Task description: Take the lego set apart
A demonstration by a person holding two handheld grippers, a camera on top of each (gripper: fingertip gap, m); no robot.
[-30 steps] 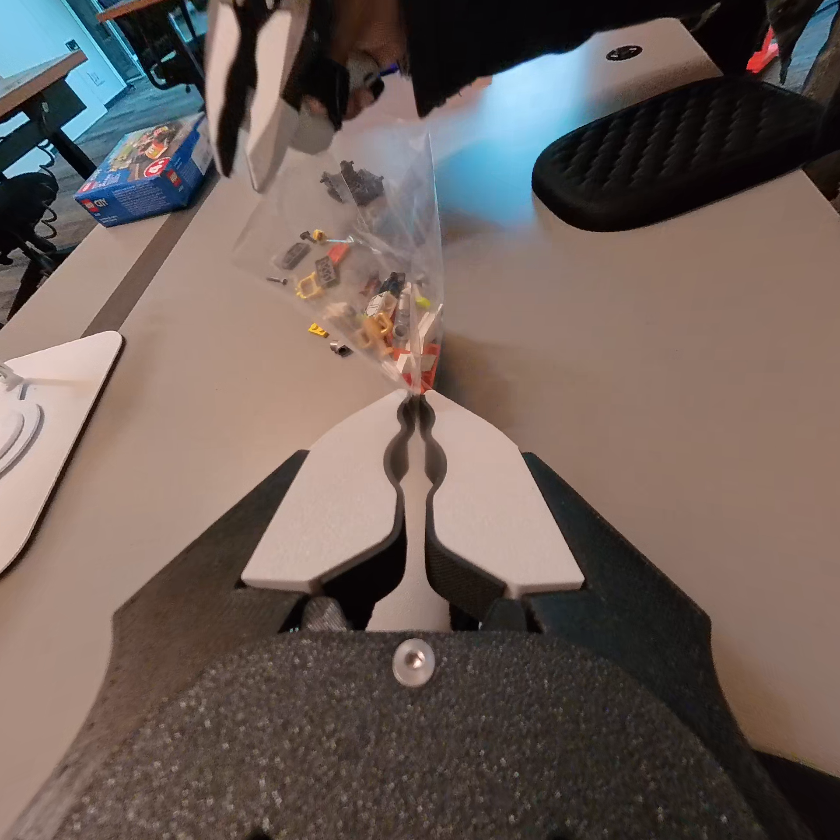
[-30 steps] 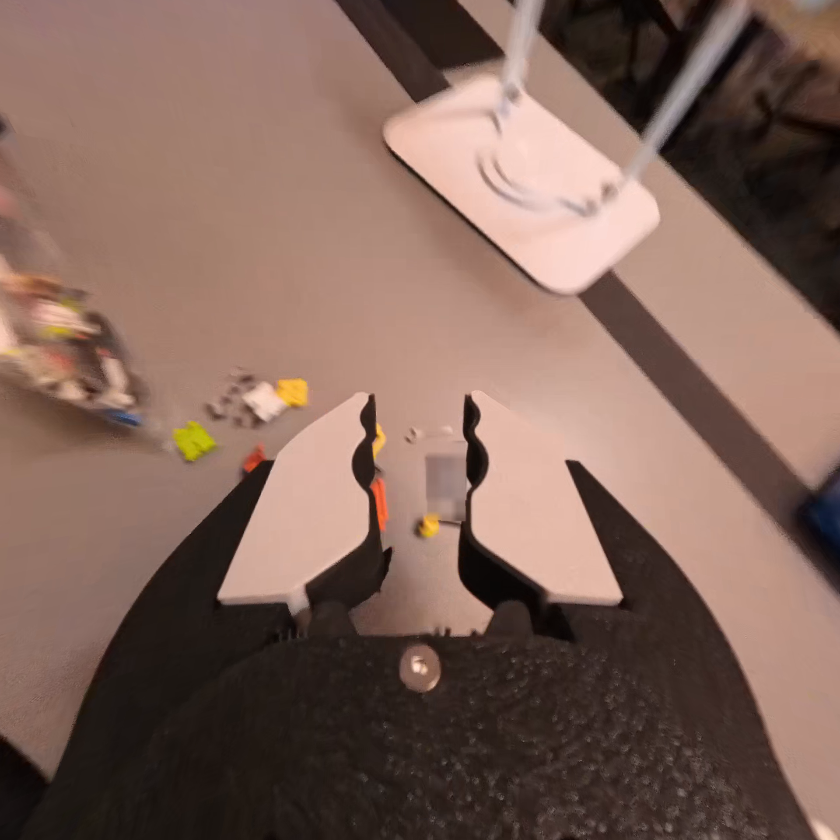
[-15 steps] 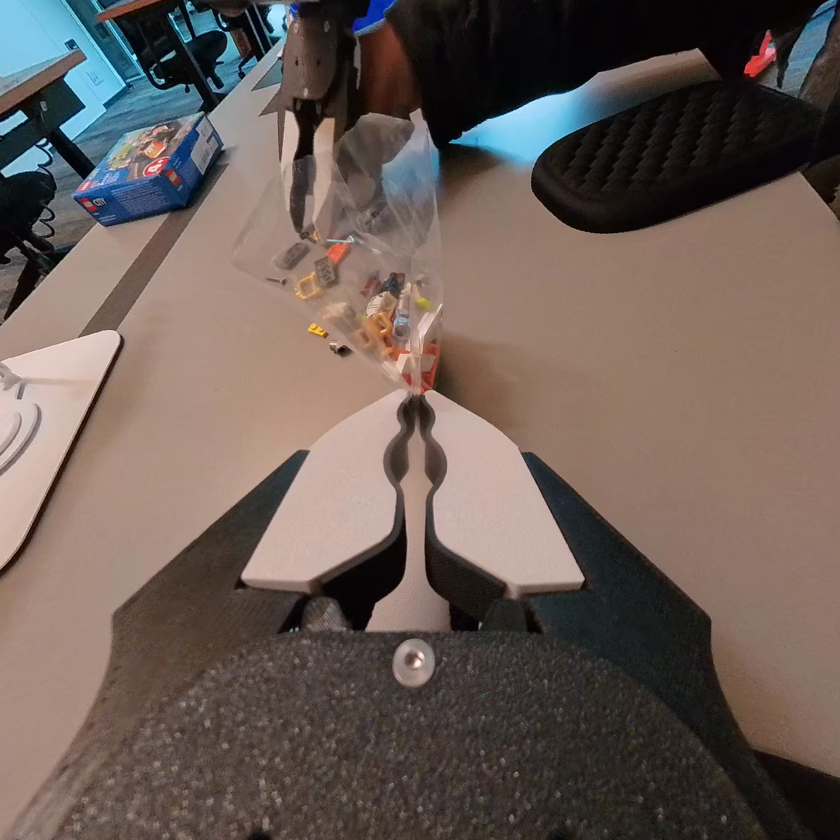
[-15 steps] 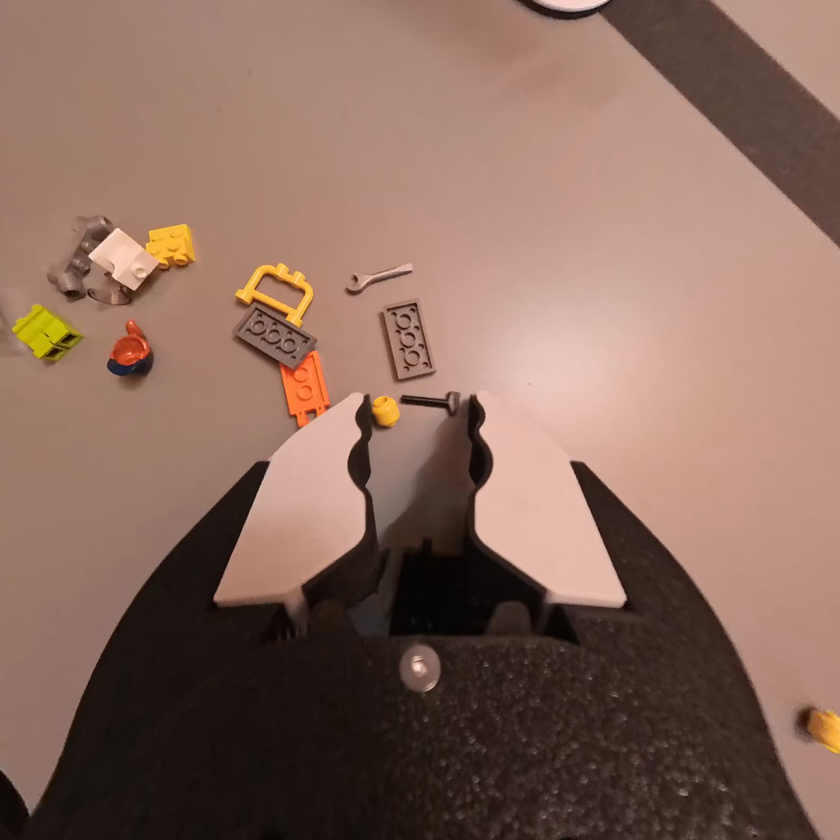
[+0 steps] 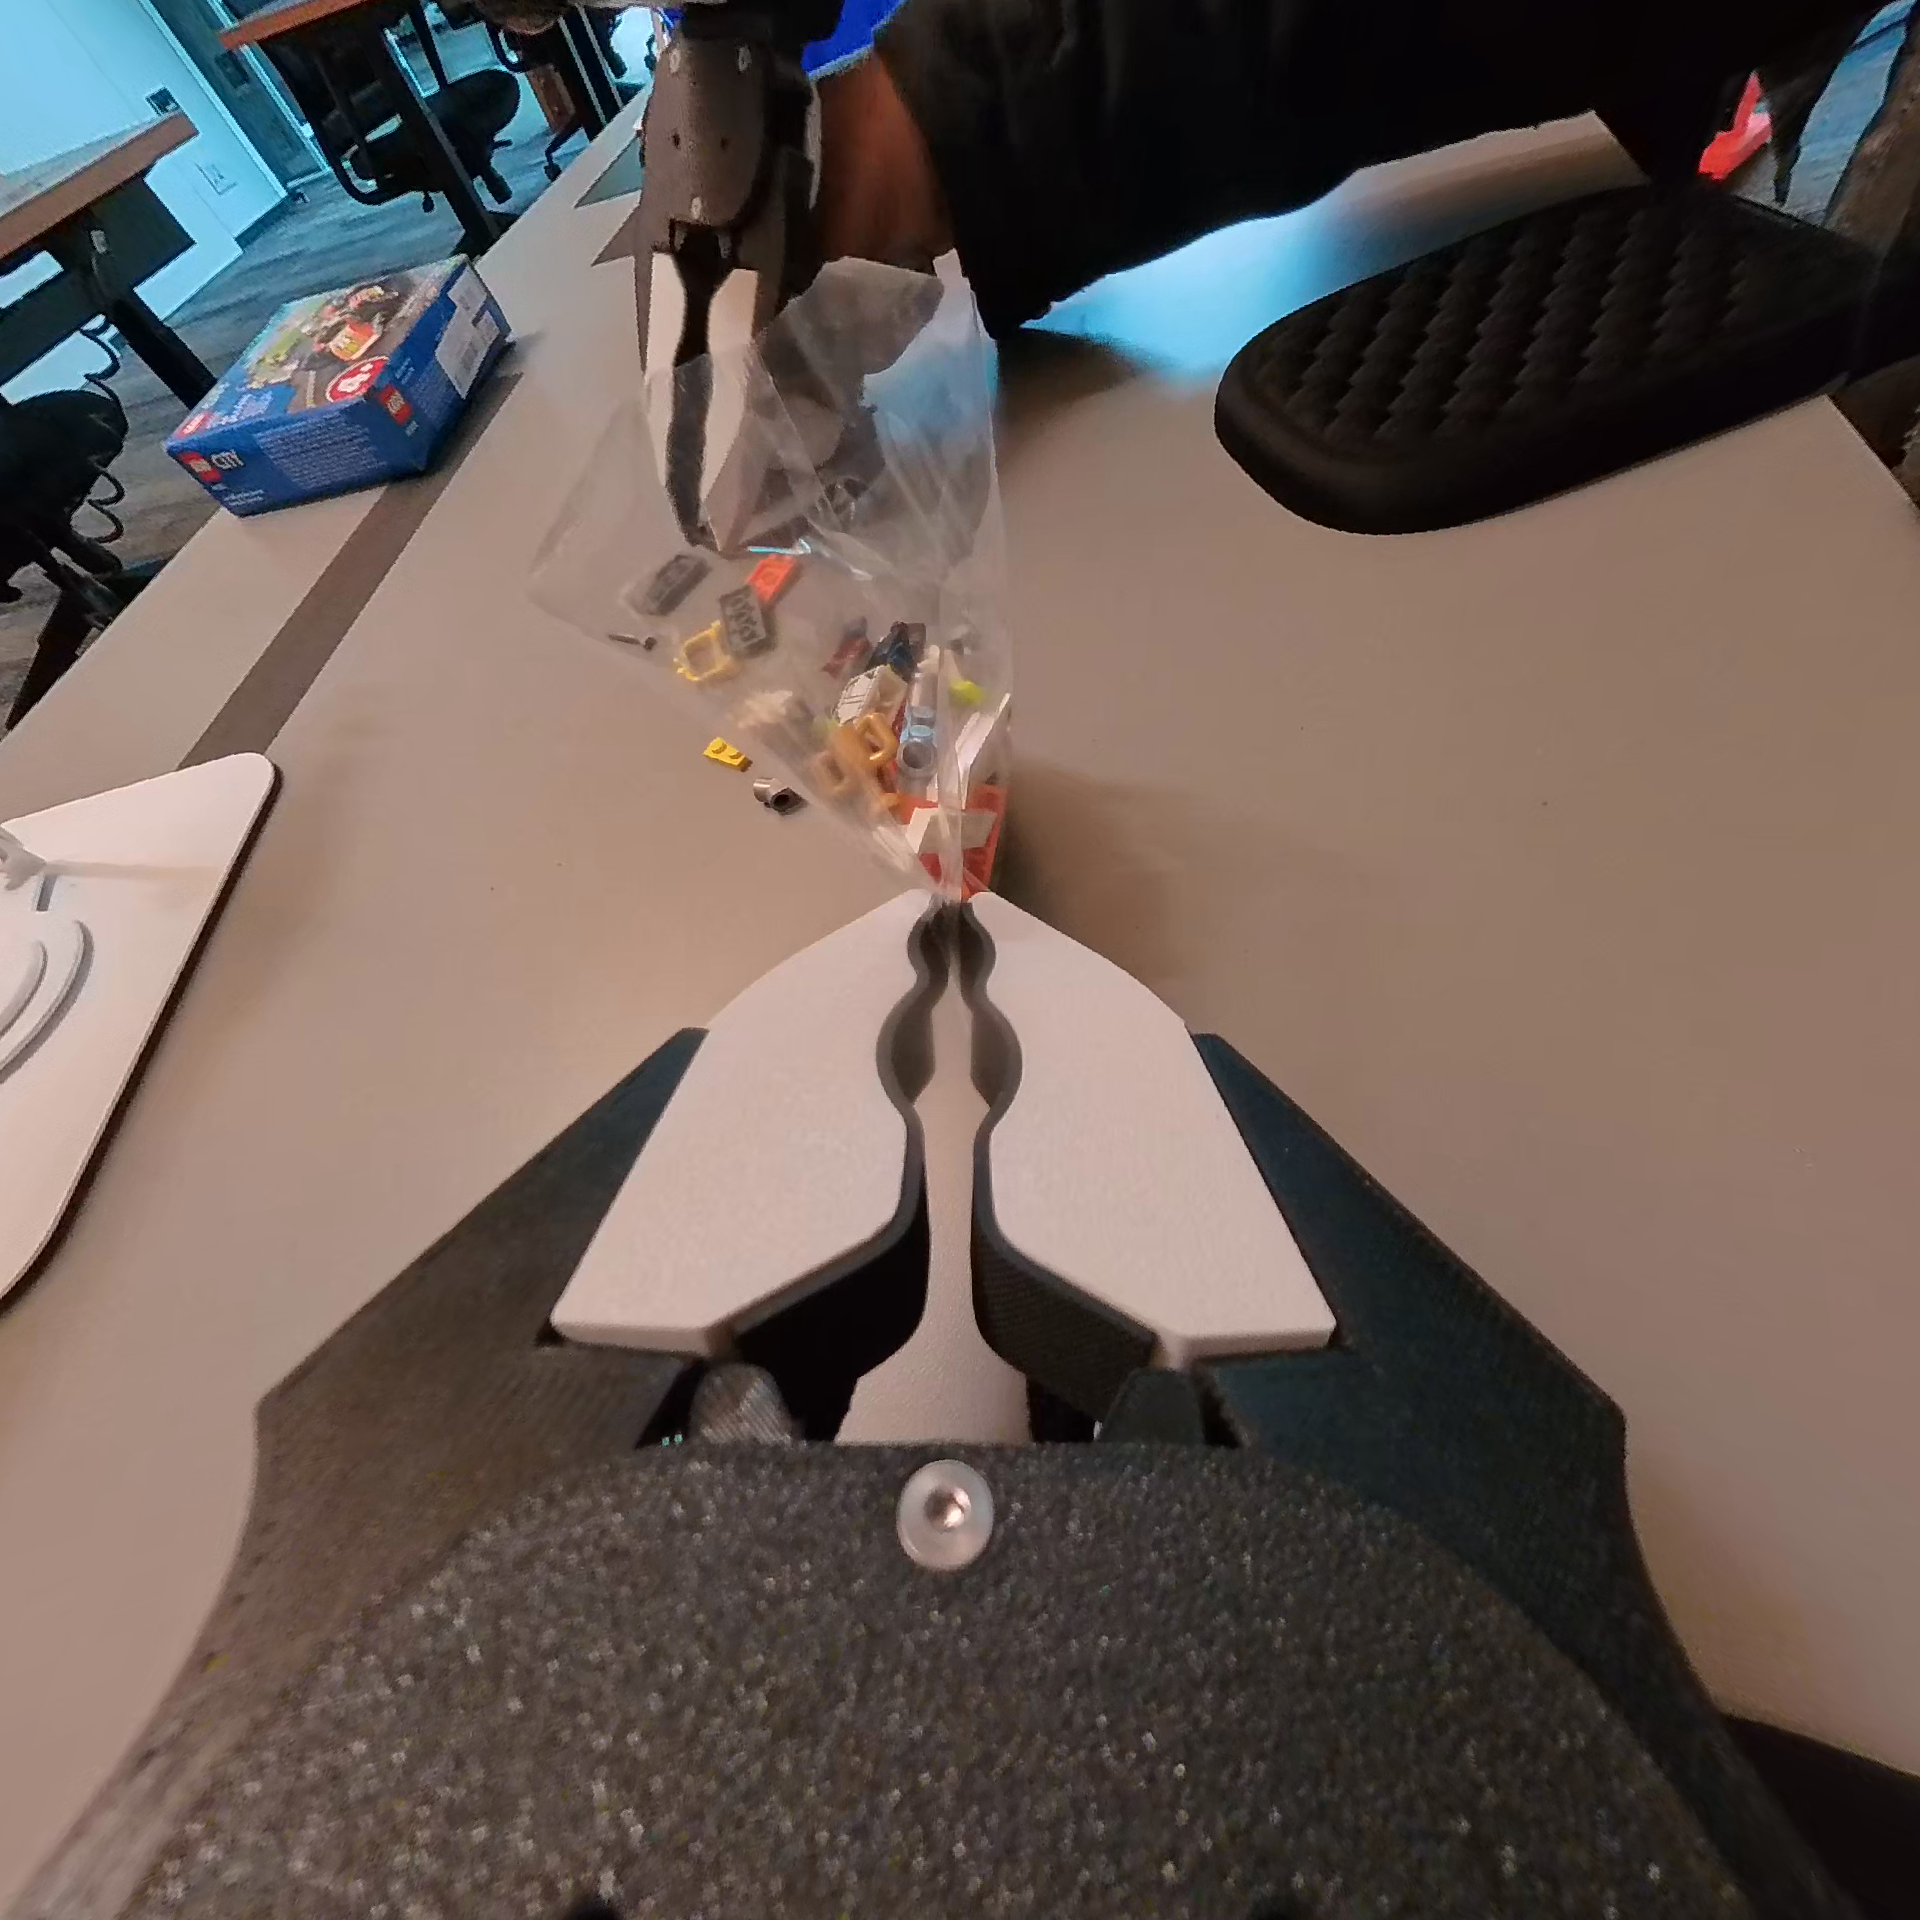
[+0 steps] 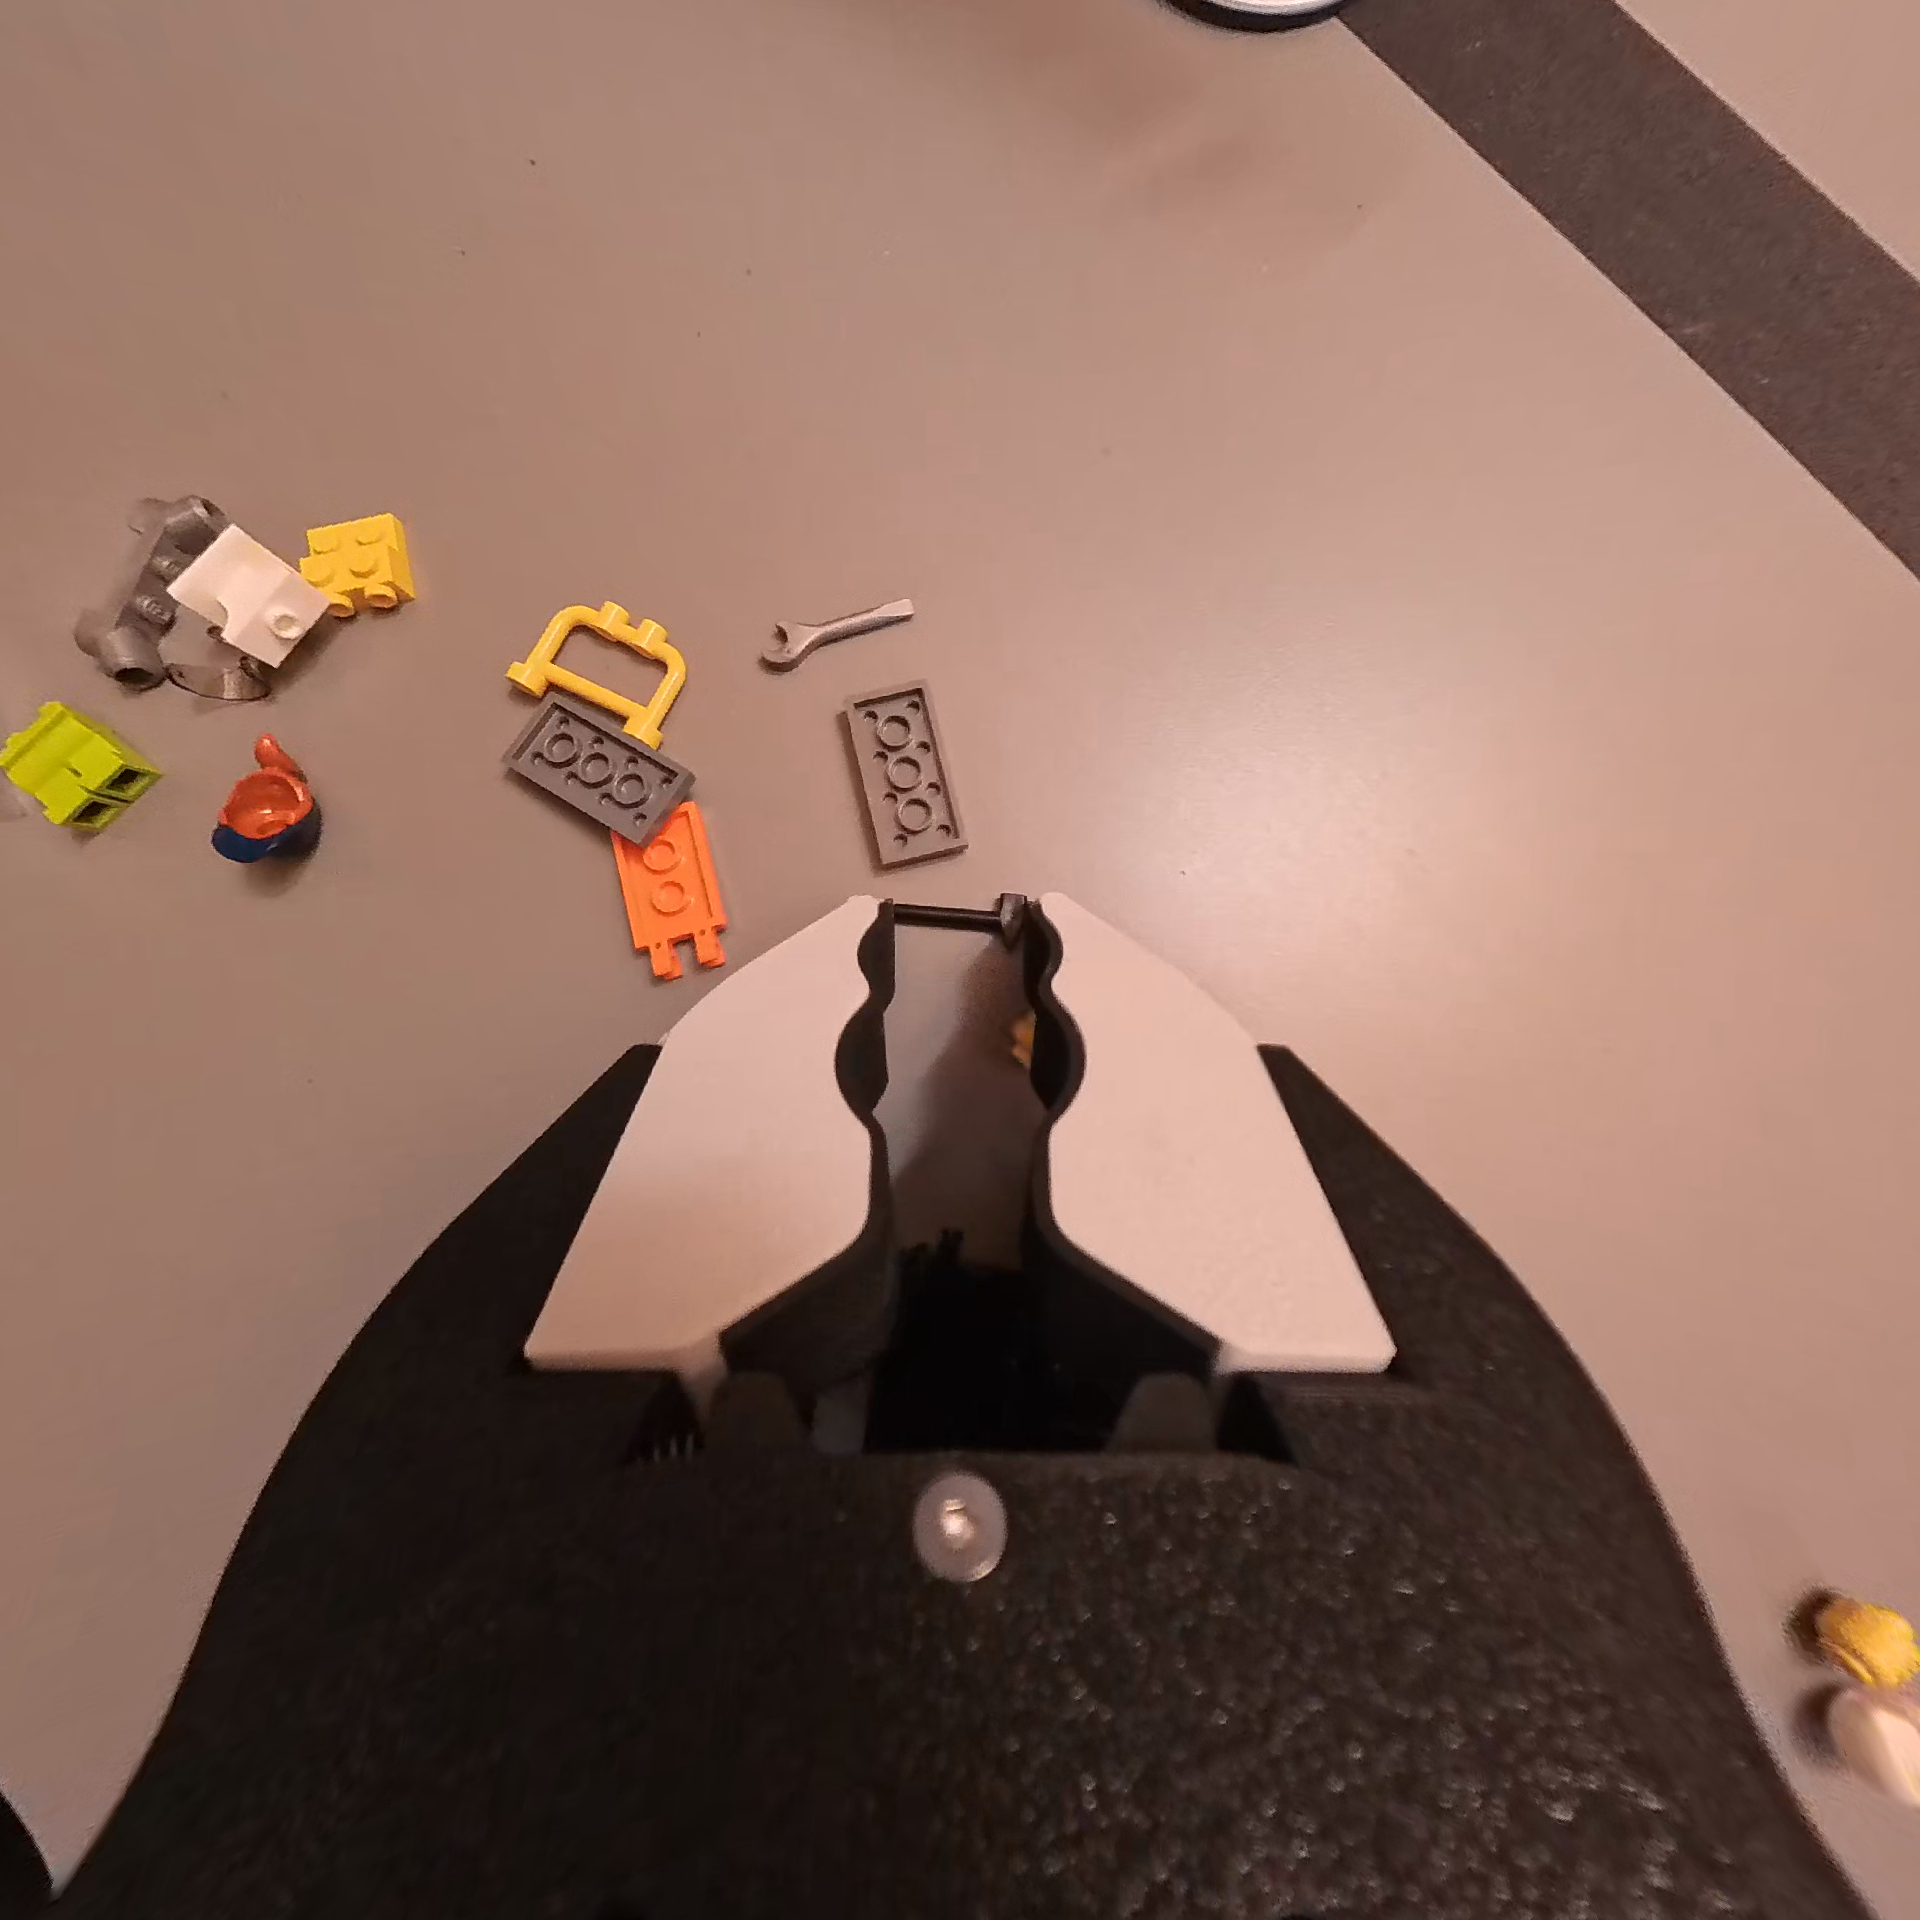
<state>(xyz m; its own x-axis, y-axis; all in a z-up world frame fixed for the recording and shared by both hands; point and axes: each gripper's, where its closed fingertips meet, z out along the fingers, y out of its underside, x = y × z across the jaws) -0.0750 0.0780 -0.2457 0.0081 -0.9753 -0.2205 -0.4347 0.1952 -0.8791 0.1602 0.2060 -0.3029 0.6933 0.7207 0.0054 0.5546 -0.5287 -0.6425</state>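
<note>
My left gripper [image 5: 948, 902] is shut on the corner of a clear plastic bag [image 5: 831, 468] that holds several small lego pieces, with the bag lifted above the grey table. My right gripper [image 6: 954, 906] points down at the table, and its fingertips press on the two ends of a thin black rod piece [image 6: 940, 911]. A small yellow piece [image 6: 1023, 1034] lies deeper between its fingers. Around it lie two grey plates [image 6: 902, 774], an orange plate [image 6: 670, 878], a yellow frame [image 6: 597, 665] and a grey wrench [image 6: 836, 629]. The right gripper also shows in the left wrist view [image 5: 717, 520], behind the bag.
A lime brick [image 6: 73, 764], a yellow brick [image 6: 358, 561], a white piece [image 6: 249, 592] and a minifigure cap [image 6: 265, 816] lie to the left. A blue box [image 5: 343, 384], a white stand base [image 5: 94, 987] and a black chair part [image 5: 1538, 353] are around the table. My left tips are about 25 cm from the orange plate [image 6: 670, 878], my right tips only 4 cm. The left camera catches it too, in the left wrist view [image 5: 761, 580].
My right gripper came down over the loose pieces and its jaws narrowed onto the black rod. The small yellow piece now lies between its fingers. My left gripper kept still with the bag.
</note>
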